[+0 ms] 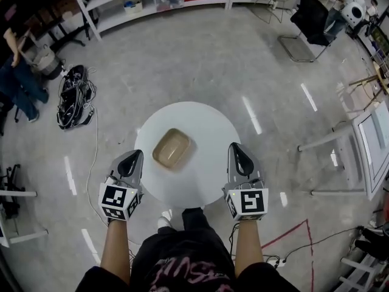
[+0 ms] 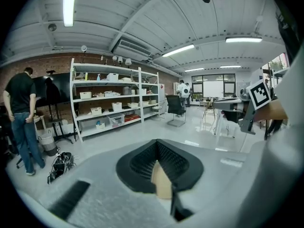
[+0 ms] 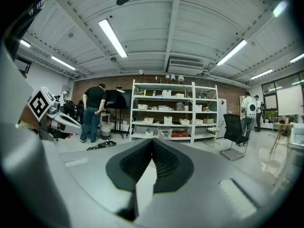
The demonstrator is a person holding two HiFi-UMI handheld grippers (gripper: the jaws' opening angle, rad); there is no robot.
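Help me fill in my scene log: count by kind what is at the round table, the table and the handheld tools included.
grippers: 2, the left gripper and the right gripper
tan tray: 1
round white table: 1
Total: 4

The right gripper point(image 3: 153, 145) has its jaws pinched together at the tips with nothing in between, just a white surface point(image 3: 145, 186) underneath. Behind it there's white shelving point(image 3: 173, 110), a person point(image 3: 94, 110) standing on the left, and a black chair point(image 3: 233, 127) on the right.
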